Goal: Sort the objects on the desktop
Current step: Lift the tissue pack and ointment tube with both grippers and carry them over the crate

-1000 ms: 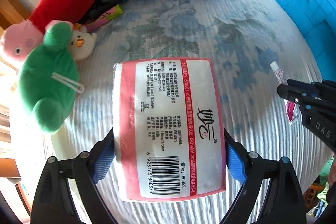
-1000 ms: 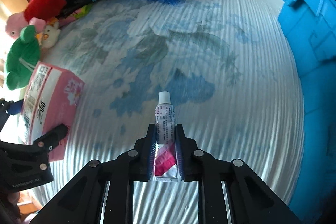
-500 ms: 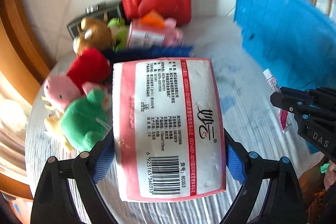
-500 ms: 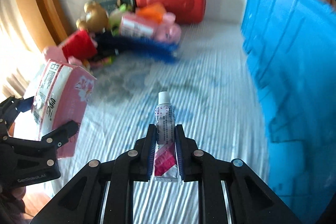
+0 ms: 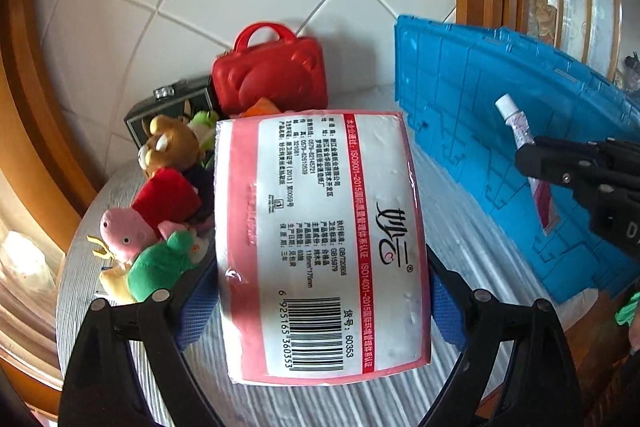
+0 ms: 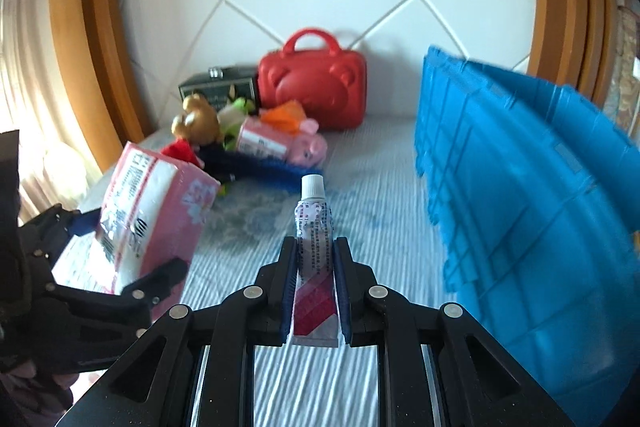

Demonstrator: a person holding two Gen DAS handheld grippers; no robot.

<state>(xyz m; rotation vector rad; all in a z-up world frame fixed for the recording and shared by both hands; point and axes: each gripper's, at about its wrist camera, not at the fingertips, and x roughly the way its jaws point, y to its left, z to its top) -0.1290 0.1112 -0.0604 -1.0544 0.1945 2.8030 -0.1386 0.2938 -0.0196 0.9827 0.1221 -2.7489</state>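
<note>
My left gripper (image 5: 322,291) is shut on a pink and white tissue pack (image 5: 320,243), which is lifted above the table with its barcode side up. The same tissue pack (image 6: 152,219) shows at the left of the right wrist view, in the left gripper (image 6: 132,255). My right gripper (image 6: 315,259) is shut on a small white tube (image 6: 314,239) with a red end and a white cap, held in the air. That tube (image 5: 520,131) appears at the right of the left wrist view, in front of the blue crate (image 5: 500,131).
A big blue crate (image 6: 528,167) stands on the right of the table. At the back lie a red bear-face case (image 6: 316,87), a dark box (image 6: 218,89), several plush toys (image 5: 160,227) and a blue fluffy duster (image 6: 260,167). White striped cloth (image 6: 380,195) covers the table.
Both grippers have risen with their loads, and the views have tipped up from the tabletop to the back wall, the red case and the blue crate.
</note>
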